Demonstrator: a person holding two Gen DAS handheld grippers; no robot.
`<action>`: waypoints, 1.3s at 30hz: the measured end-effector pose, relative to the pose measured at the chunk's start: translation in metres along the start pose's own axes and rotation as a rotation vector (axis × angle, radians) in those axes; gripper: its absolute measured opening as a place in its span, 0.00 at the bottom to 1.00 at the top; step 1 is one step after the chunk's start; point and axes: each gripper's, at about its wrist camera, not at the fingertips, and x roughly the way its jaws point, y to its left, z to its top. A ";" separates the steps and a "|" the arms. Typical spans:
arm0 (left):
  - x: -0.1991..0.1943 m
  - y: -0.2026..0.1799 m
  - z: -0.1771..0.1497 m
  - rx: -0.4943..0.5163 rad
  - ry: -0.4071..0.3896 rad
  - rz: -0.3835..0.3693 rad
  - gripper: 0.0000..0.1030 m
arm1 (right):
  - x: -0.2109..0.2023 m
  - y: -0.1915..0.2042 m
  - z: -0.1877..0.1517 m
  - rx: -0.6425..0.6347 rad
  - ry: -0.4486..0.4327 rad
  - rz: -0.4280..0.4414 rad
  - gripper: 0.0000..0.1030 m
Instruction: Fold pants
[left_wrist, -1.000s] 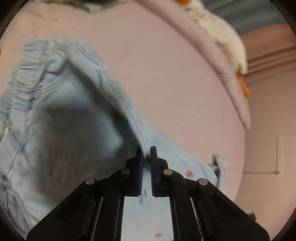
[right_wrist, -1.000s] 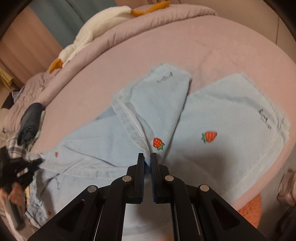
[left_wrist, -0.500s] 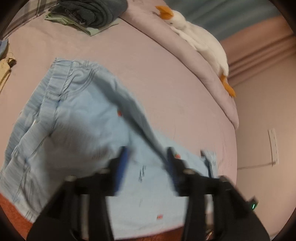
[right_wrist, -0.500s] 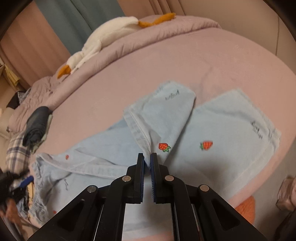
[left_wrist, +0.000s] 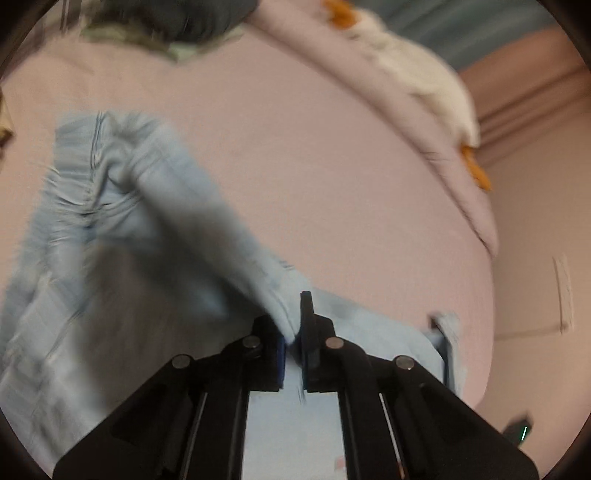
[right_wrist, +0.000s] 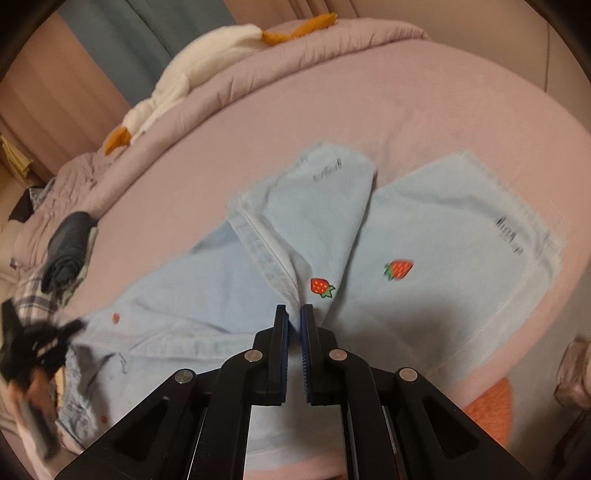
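Right gripper pinches a pant-leg fold of the pants; legs stretch ahead; left gripper pinches the waist end.

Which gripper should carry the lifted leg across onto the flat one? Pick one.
Right, probably. The right gripper pinches the lifted leg just beside the flat leg. The left gripper grips blurred fabric near the waistband.

Around the pink bed

We see a pink bed sheet with a mauve quilt bunched along its far edge, a white plush goose with orange feet lying on the quilt, a dark rolled garment on plaid cloth at the bedside, and a teal curtain behind.
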 end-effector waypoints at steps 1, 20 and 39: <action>-0.022 -0.005 -0.011 0.038 -0.028 -0.033 0.05 | -0.009 0.003 0.002 -0.010 -0.025 0.013 0.06; -0.036 0.085 -0.108 -0.162 0.088 0.018 0.36 | 0.020 -0.029 -0.027 -0.003 0.077 -0.166 0.06; -0.057 0.148 -0.094 -0.256 0.064 0.158 0.10 | 0.017 -0.025 -0.020 -0.012 0.055 -0.236 0.06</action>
